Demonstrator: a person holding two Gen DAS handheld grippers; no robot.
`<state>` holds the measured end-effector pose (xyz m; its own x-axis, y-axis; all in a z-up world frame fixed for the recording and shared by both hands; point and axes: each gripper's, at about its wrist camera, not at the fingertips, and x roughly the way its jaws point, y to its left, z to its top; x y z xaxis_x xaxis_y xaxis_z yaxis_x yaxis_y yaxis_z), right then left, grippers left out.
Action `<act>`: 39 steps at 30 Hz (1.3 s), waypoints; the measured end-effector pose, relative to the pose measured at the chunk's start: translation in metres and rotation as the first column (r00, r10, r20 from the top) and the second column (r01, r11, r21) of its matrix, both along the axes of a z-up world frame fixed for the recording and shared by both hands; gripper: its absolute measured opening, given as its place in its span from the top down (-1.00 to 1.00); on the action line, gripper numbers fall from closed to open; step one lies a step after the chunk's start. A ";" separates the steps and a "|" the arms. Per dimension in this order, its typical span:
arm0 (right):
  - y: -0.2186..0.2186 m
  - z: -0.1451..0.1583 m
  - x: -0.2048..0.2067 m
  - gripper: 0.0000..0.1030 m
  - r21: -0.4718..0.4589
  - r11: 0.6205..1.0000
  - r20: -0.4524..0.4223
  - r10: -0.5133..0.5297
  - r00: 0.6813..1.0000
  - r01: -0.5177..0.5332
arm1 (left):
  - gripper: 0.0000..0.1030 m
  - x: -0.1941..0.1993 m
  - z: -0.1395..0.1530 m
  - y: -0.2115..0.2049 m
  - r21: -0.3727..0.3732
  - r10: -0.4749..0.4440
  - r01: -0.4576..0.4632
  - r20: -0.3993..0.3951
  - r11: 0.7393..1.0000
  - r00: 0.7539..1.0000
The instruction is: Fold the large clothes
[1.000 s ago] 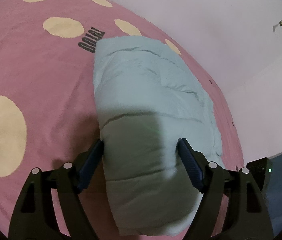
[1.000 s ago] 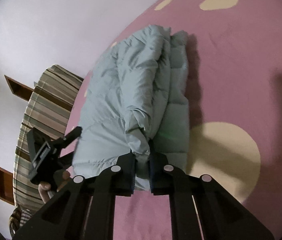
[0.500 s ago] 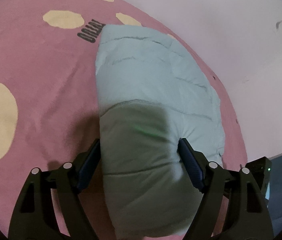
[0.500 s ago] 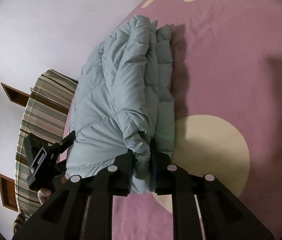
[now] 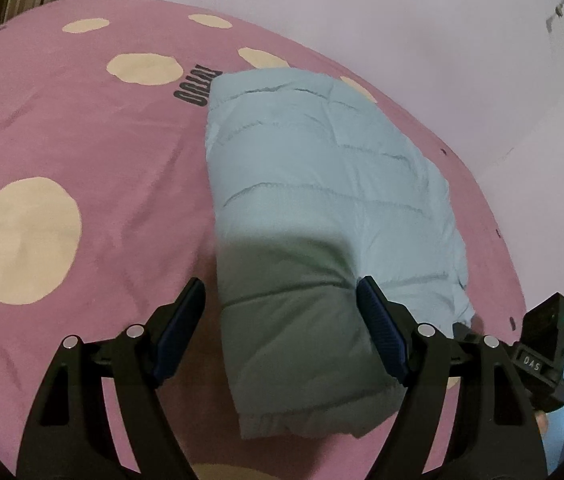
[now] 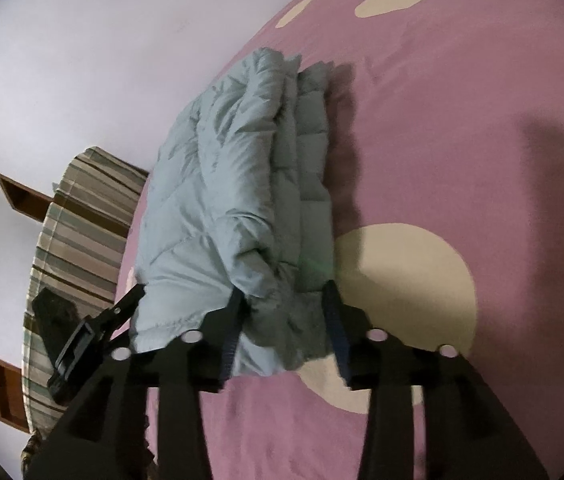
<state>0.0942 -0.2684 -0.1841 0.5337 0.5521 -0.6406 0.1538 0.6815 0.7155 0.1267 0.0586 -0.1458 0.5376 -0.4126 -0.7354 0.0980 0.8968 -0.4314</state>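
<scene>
A light blue puffer jacket (image 5: 322, 184), folded into a thick oblong bundle, lies on the pink bedspread (image 5: 81, 140) with cream dots. My left gripper (image 5: 280, 320) stands wide over the bundle's near end. Its right pad touches the fabric and its left pad stands a little clear of it. In the right wrist view the jacket (image 6: 221, 184) shows its stacked folded layers. My right gripper (image 6: 284, 324) has its jaws opening, and the puffy near edge lies loose between them. Each view catches the other gripper at its side.
A striped pillow (image 6: 77, 232) and brown wooden headboard parts (image 6: 21, 196) lie beyond the jacket against the pale wall. Black lettering (image 5: 195, 90) is printed on the bedspread beside the bundle. The bed's edge runs close behind the jacket (image 5: 498, 232).
My right gripper's jaws have spread apart from a tight pinch on the jacket's edge. The left gripper has shifted, so its left pad no longer touches the bundle.
</scene>
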 end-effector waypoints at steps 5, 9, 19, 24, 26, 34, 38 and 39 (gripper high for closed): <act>-0.006 0.002 -0.008 0.09 -0.012 1.000 -0.012 -0.023 1.000 0.023 | -0.51 -0.011 0.009 -0.002 0.068 0.010 -0.012 0.032 0.998 0.999; -0.003 0.012 -0.014 0.09 -0.072 0.997 -0.002 -0.030 1.000 0.030 | -0.51 -0.018 0.015 -0.004 0.120 0.010 -0.017 0.056 0.993 0.998; 0.008 0.036 -0.034 -0.15 -0.246 0.968 0.026 -0.050 0.998 0.055 | -0.52 -0.051 0.032 -0.001 0.158 0.038 -0.049 0.072 0.986 0.997; 0.030 0.066 -0.044 -0.32 -0.399 0.915 0.099 -0.028 0.995 0.065 | -0.67 -0.073 0.063 -0.003 0.221 0.068 -0.106 0.172 0.970 0.983; 0.039 0.079 -0.049 -0.36 -0.456 0.887 0.133 -0.014 0.991 0.073 | -0.75 -0.083 0.076 -0.004 0.244 0.084 -0.139 0.222 0.960 0.971; 0.074 0.120 -0.062 -0.50 -0.614 0.778 0.259 0.034 0.965 0.137 | -0.93 -0.103 0.110 -0.018 0.333 0.109 -0.219 0.319 0.917 0.942; 0.080 0.128 -0.064 -0.51 -0.641 0.751 0.287 0.043 0.957 0.159 | -0.93 -0.108 0.119 -0.021 0.327 0.110 -0.227 0.339 0.918 0.934; 0.081 0.129 -0.064 -0.51 -0.640 0.751 0.291 0.042 0.956 0.162 | -0.93 -0.109 0.121 -0.022 0.323 0.116 -0.232 0.342 0.918 0.932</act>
